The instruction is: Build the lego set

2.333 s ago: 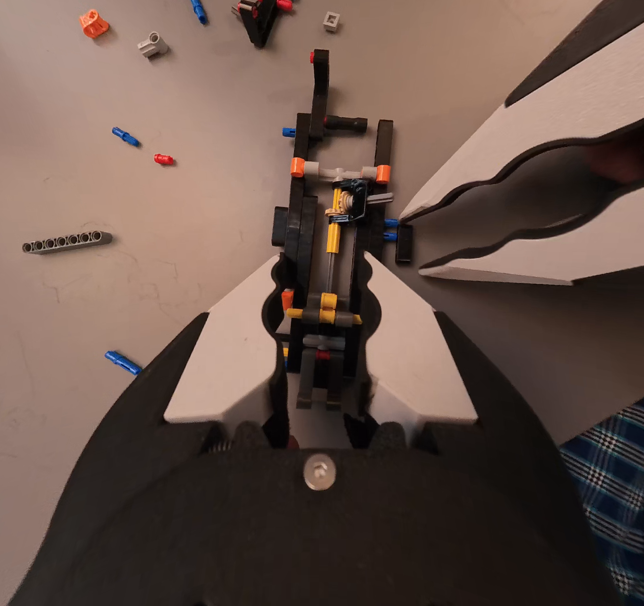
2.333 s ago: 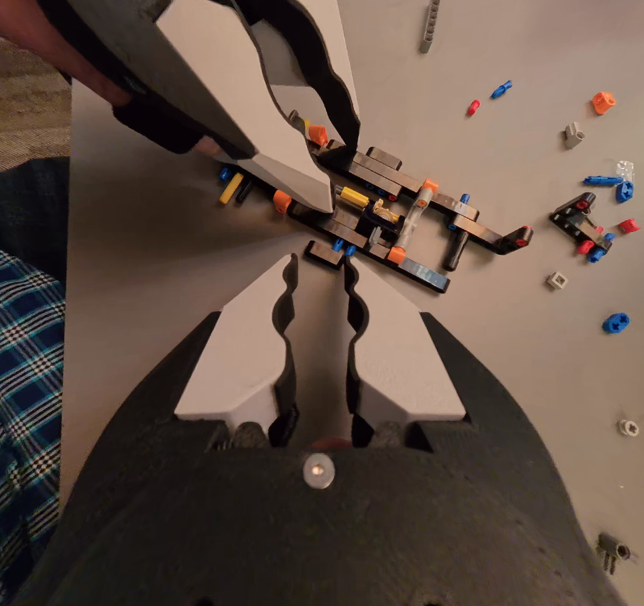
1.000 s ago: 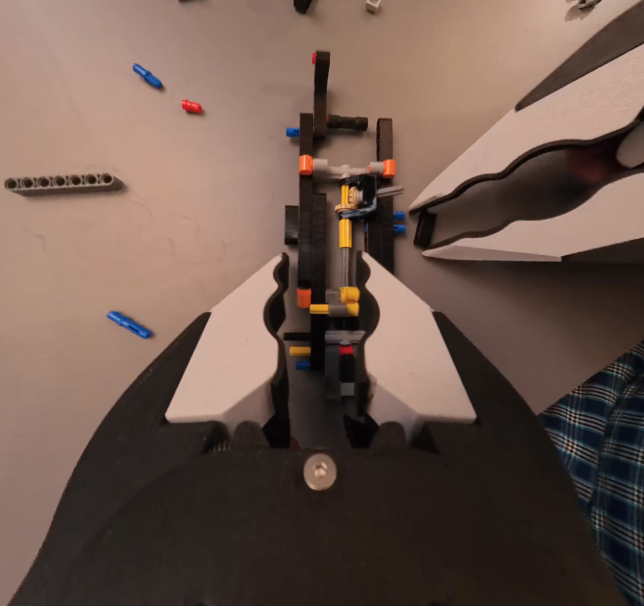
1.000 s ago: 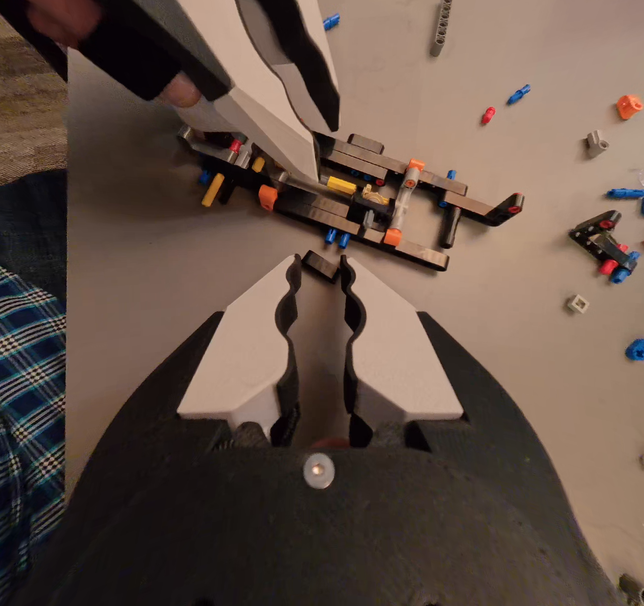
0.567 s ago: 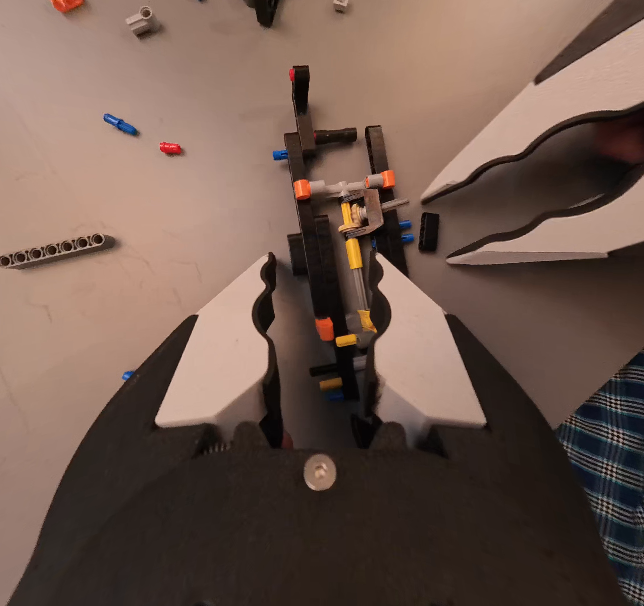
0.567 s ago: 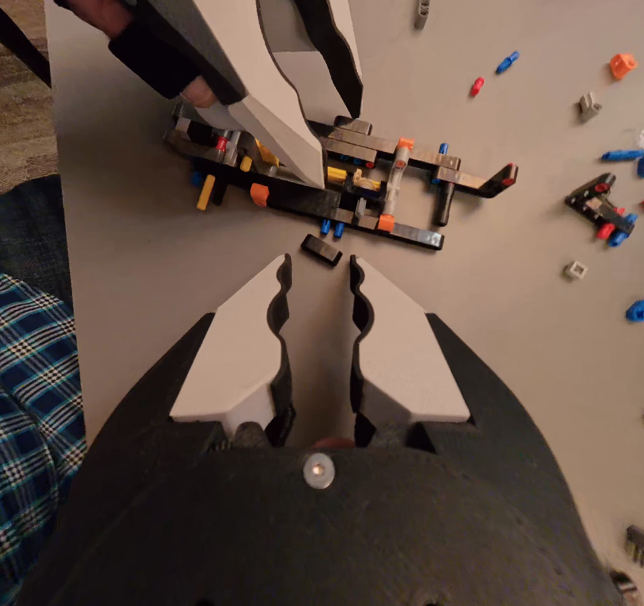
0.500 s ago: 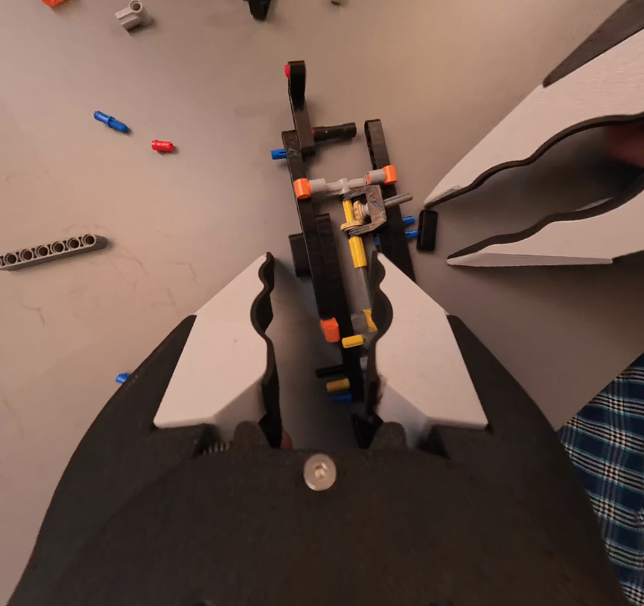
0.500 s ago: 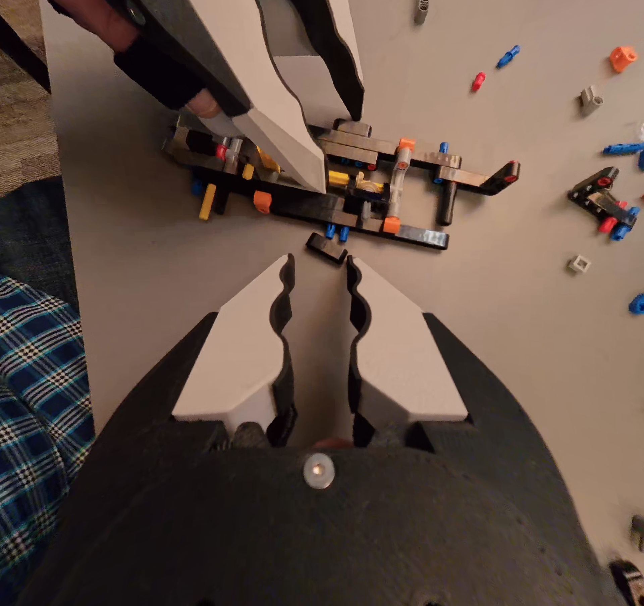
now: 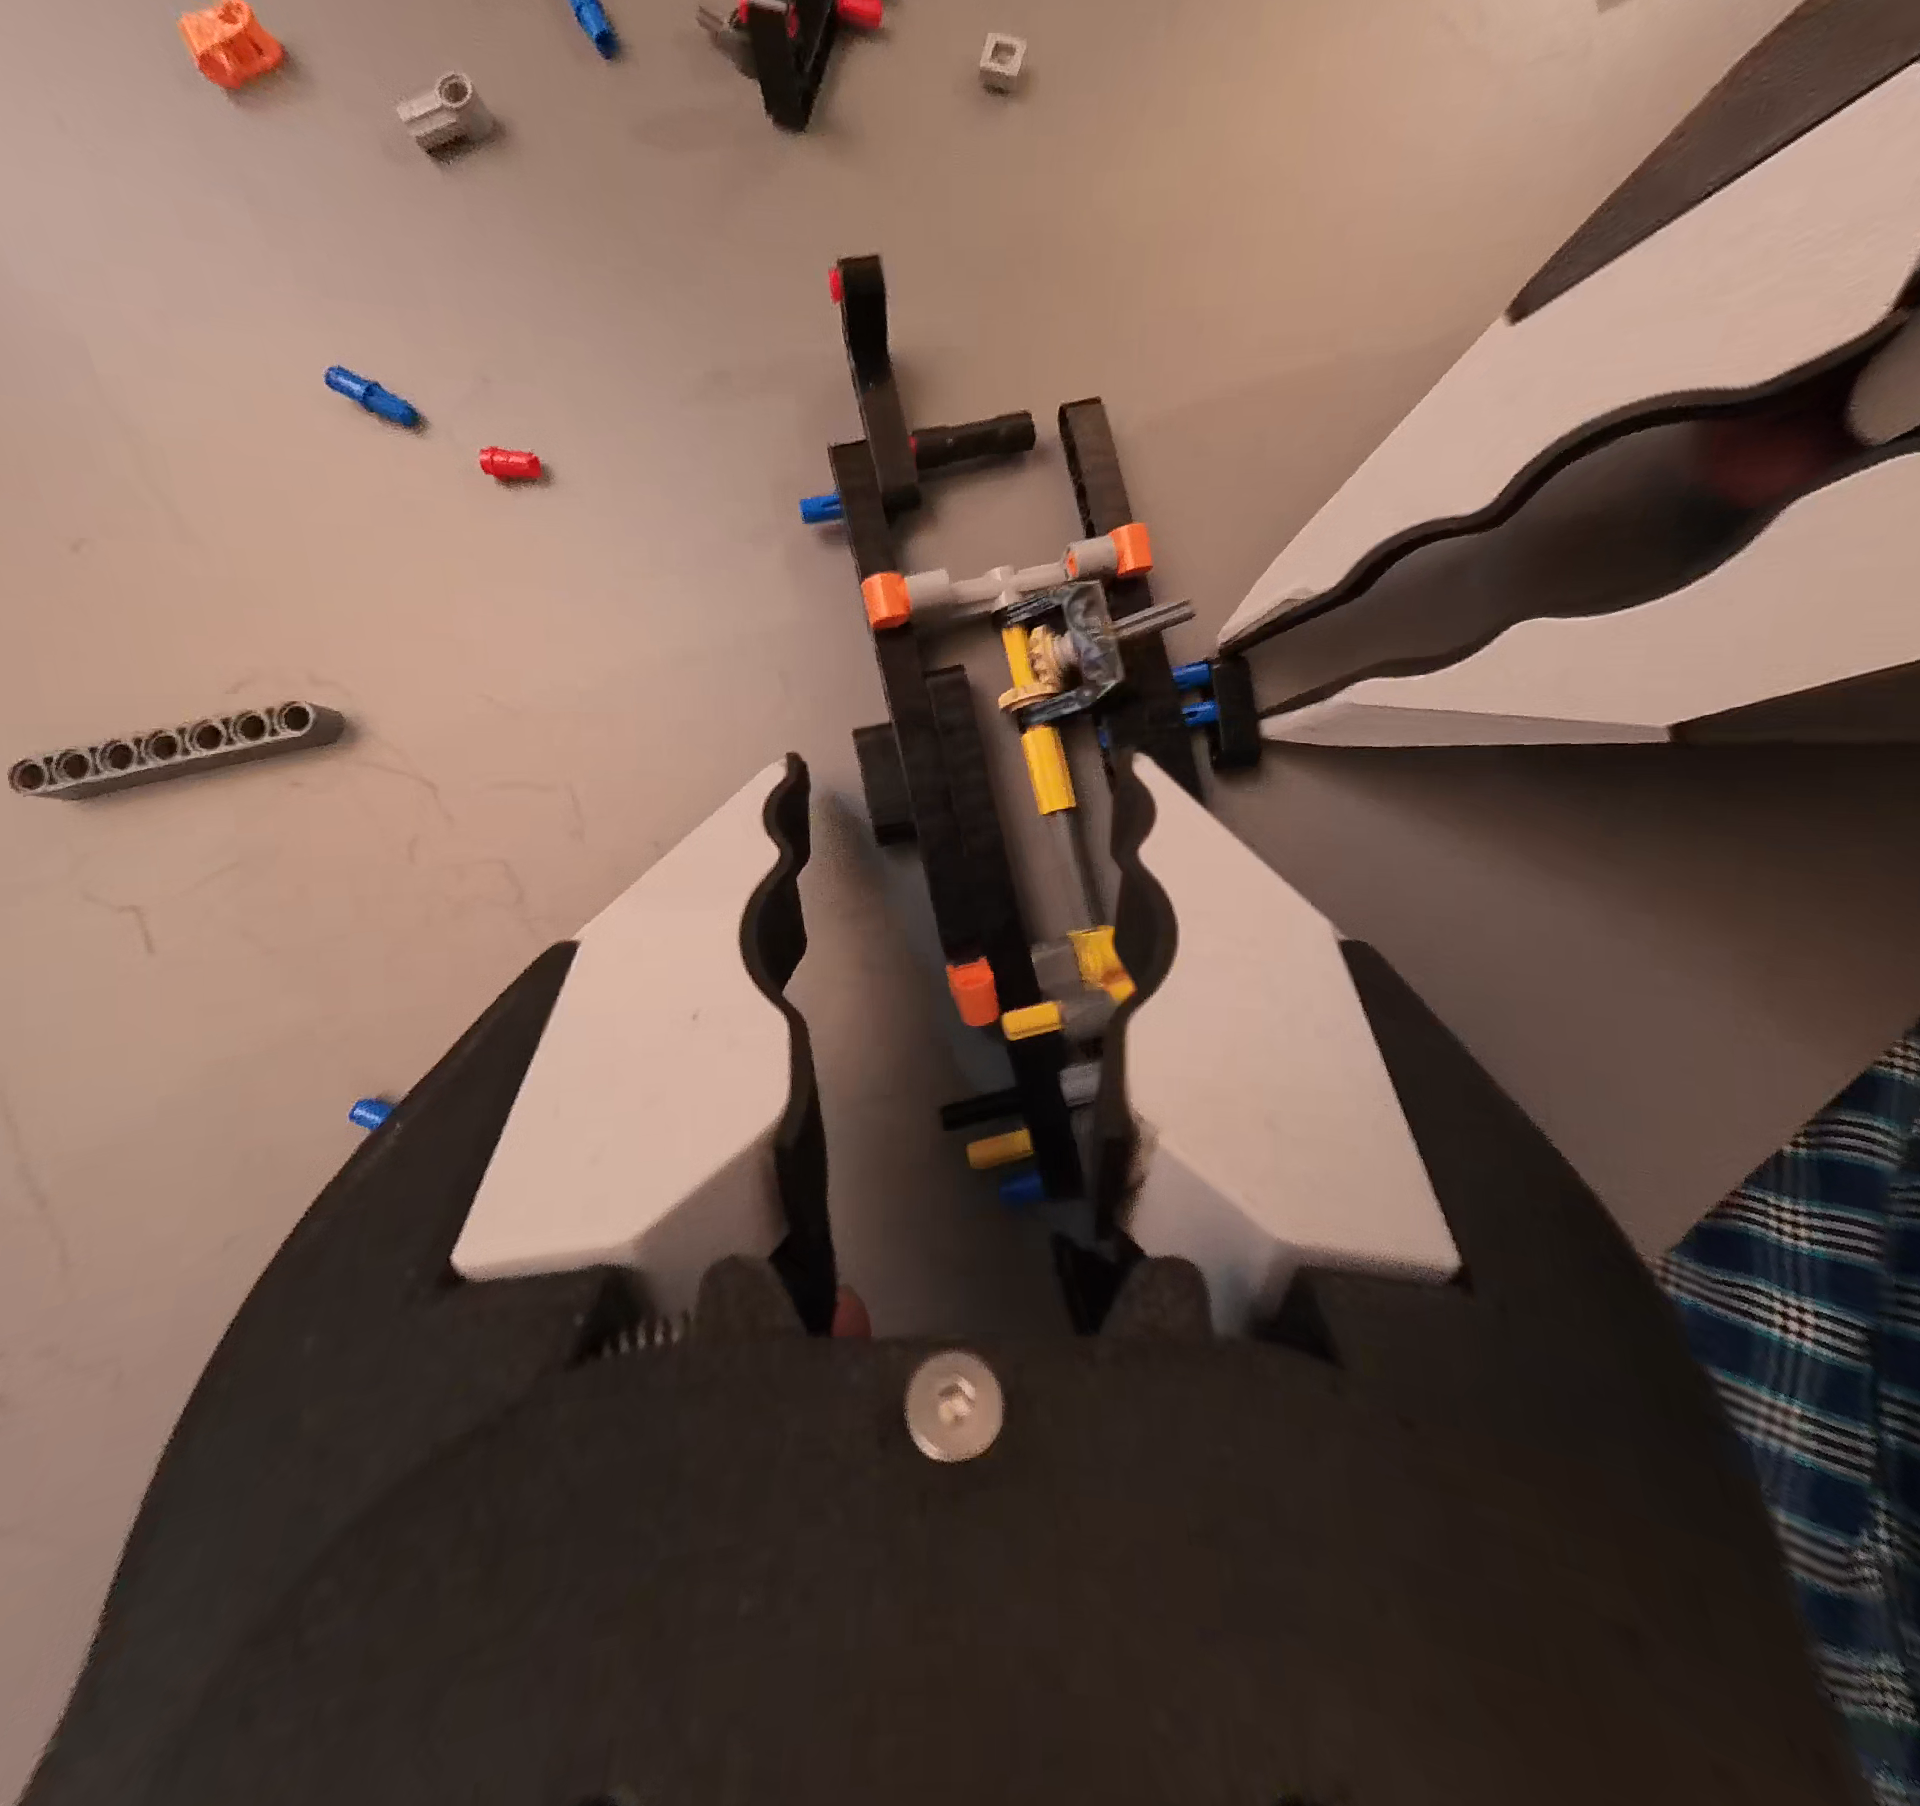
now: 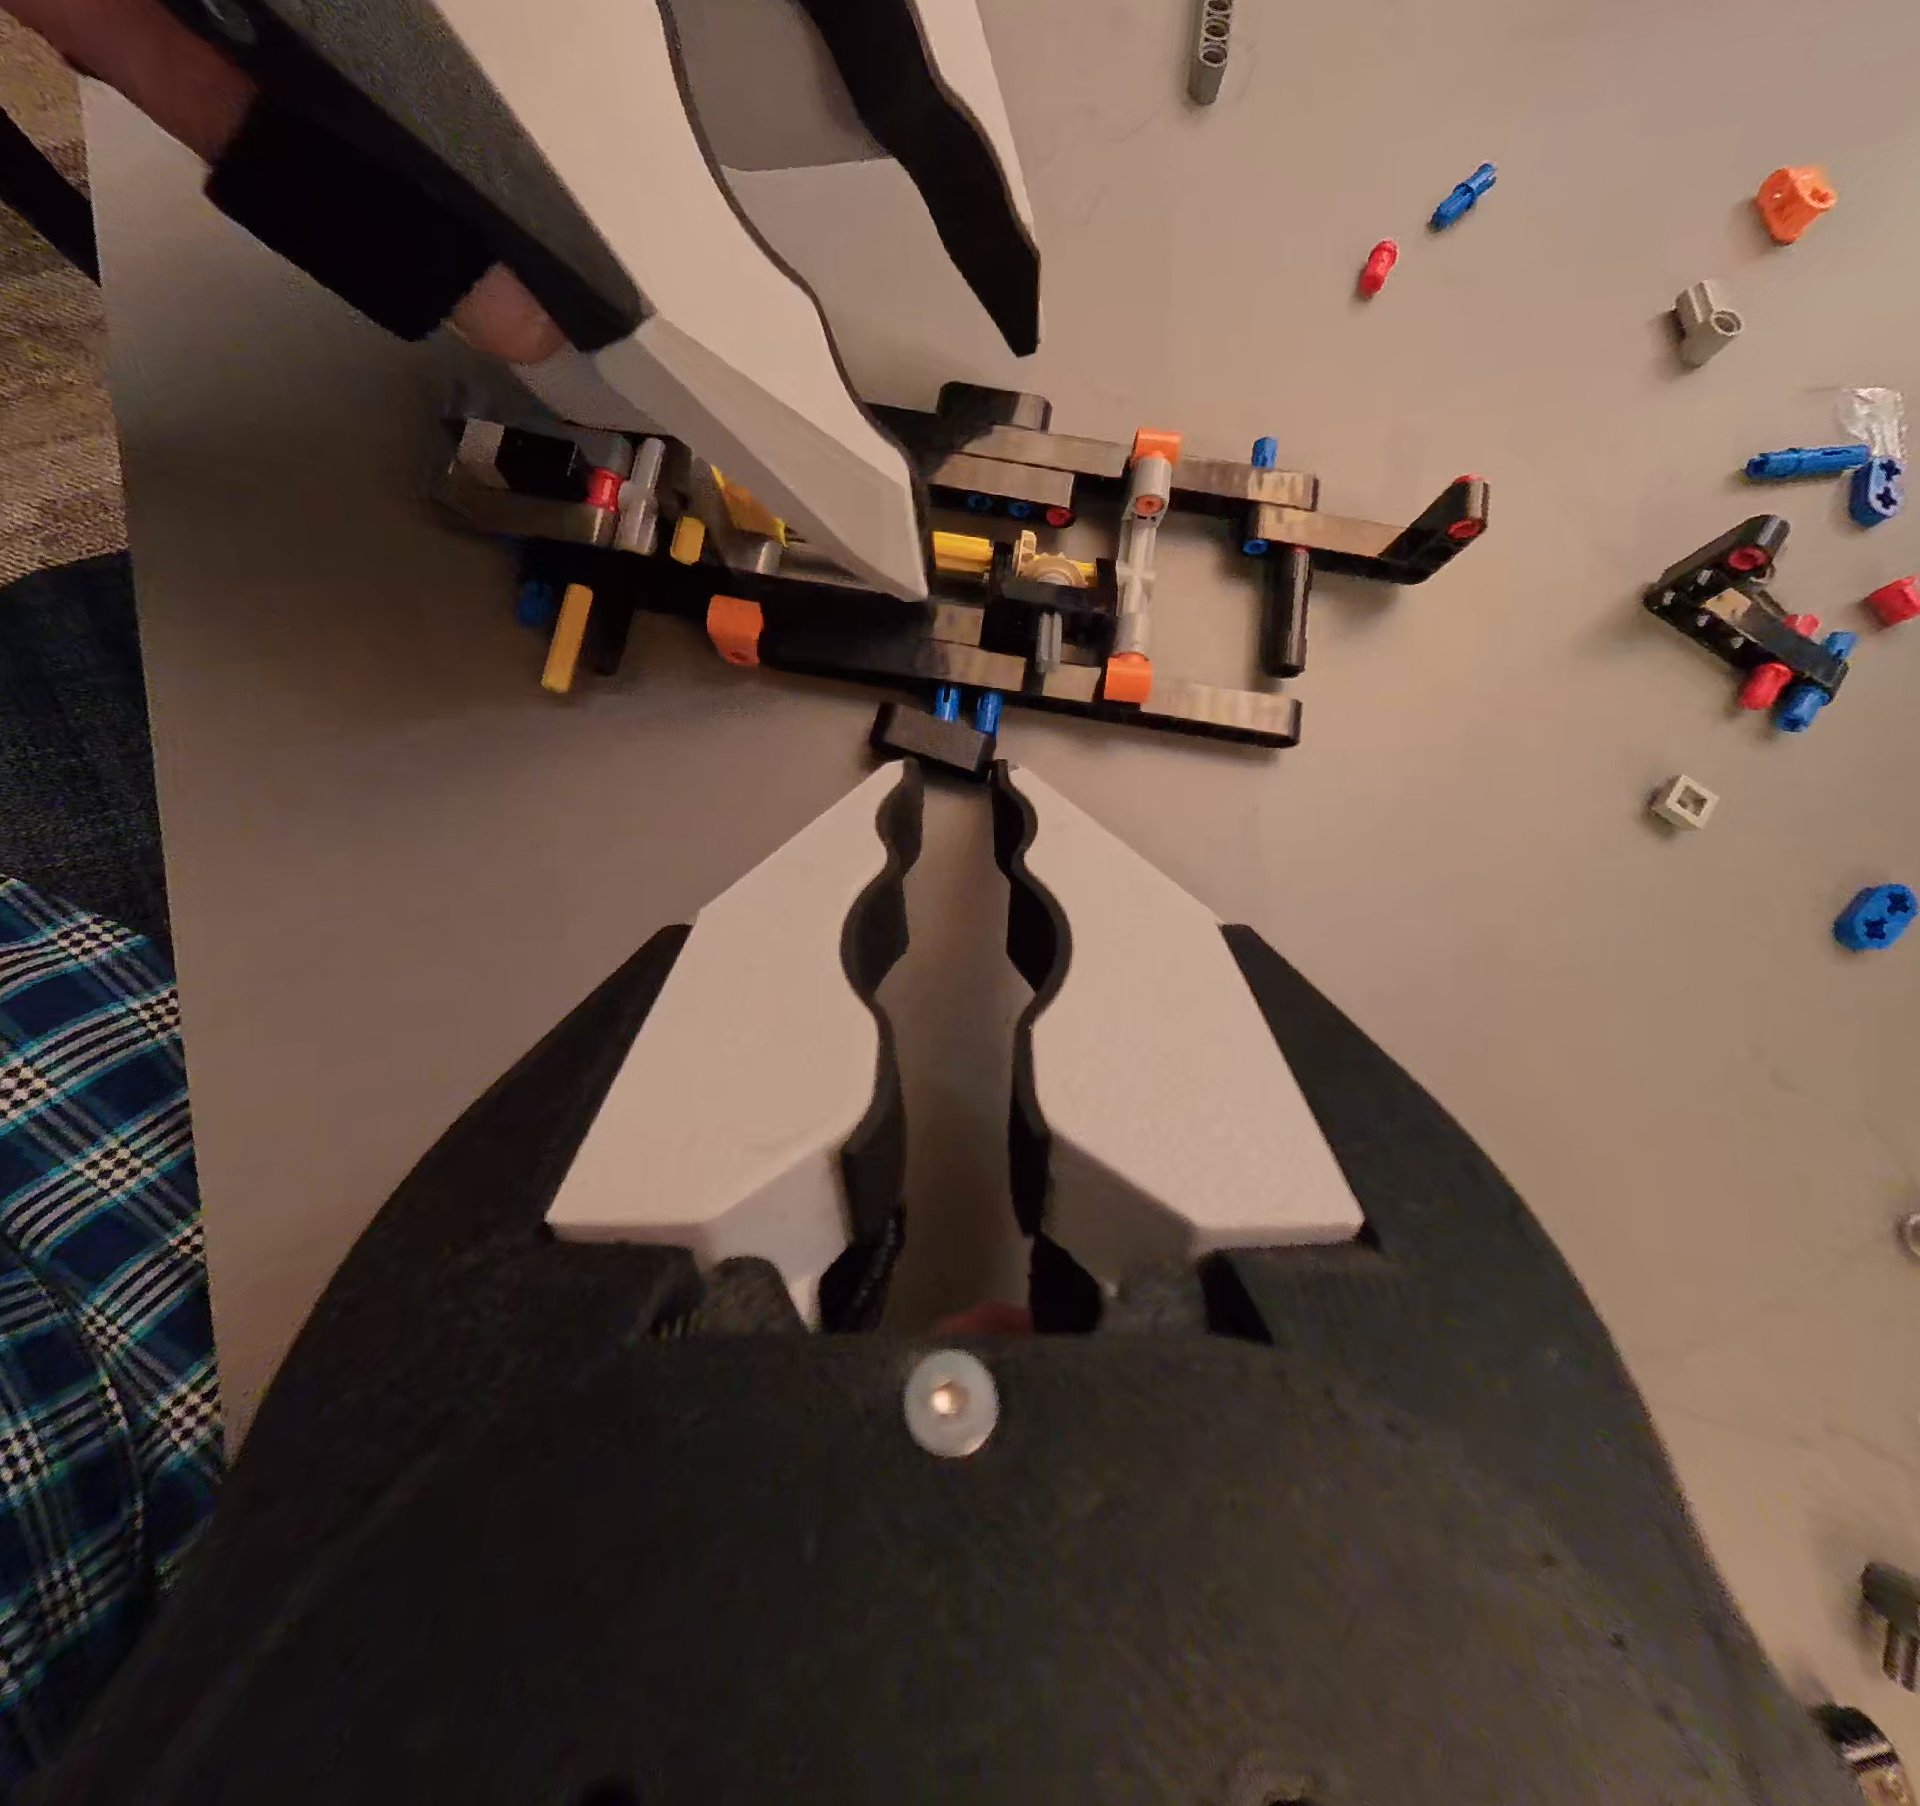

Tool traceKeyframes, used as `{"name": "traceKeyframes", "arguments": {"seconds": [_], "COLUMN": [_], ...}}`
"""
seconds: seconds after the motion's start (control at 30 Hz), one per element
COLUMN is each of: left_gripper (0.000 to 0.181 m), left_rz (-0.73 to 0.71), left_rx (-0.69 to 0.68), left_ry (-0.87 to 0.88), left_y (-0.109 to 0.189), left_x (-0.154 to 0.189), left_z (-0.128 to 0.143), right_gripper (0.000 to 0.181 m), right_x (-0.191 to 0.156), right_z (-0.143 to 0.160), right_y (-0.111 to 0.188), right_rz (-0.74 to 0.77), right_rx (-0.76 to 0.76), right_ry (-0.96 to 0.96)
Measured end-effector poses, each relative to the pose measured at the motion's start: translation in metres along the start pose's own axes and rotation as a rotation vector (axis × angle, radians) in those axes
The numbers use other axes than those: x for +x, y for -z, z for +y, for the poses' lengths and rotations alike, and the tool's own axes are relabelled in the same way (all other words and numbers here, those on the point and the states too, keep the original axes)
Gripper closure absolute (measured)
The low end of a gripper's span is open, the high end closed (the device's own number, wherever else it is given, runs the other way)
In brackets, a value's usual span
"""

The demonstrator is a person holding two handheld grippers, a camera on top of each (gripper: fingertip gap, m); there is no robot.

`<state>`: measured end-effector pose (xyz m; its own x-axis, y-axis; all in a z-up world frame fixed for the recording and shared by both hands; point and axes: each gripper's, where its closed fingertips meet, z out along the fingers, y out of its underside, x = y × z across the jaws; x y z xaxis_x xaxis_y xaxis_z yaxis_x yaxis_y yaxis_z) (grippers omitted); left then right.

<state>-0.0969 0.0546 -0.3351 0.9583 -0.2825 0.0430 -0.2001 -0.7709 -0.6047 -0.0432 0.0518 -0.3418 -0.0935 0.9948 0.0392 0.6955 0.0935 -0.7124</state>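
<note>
The chassis (image 9: pixel 997 676) lies flat on the table (image 9: pixel 416 561), running away from the left gripper (image 9: pixel 961 790). That gripper straddles its near end with jaws spread wide; the right finger (image 9: pixel 1226 1008) sits against the frame's right side, while the left finger stands clear of it, so nothing is clamped. From the right wrist view, the left gripper's lower finger bears down on the middle of the frame.

The step in hand, as I read it, is seating a small black beam (image 10: pixel 935 740) onto two blue pins (image 10: pixel 964 705) that stick out of the chassis's right side. The right gripper (image 10: pixel 951 780) has its jaws nearly closed, with a narrow gap between them, and its tips butt against the beam's outer face. It pushes rather than grips. The pins are partly inside the beam, with blue showing between beam and frame.

To do this well, the push should run straight along the pins, with both tips sharing the load so the beam does not cock on one pin. The left gripper needs to brace the frame firmly, or the chassis will slide left on the smooth table. Press until no blue shows.

Loose parts lie far and left: a grey beam (image 9: pixel 177 750), a red pin (image 9: pixel 509 462) and a black sub-assembly (image 9: pixel 800 21).
</note>
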Motion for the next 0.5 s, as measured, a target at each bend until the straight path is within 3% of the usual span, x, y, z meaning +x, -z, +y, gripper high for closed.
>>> {"name": "traceKeyframes", "arguments": {"seconds": [0.5], "left_gripper": [0.123], "left_rz": [0.030], "left_rx": [-0.027], "left_ry": [-0.061], "left_y": [-0.0044], "left_x": [0.0101], "left_z": [0.0016], "right_gripper": [0.173], "right_x": [0.0045], "right_z": [-0.0001], "right_y": [-0.0004], "right_rz": [-0.010], "right_rx": [0.010], "right_ry": [-0.005]}}
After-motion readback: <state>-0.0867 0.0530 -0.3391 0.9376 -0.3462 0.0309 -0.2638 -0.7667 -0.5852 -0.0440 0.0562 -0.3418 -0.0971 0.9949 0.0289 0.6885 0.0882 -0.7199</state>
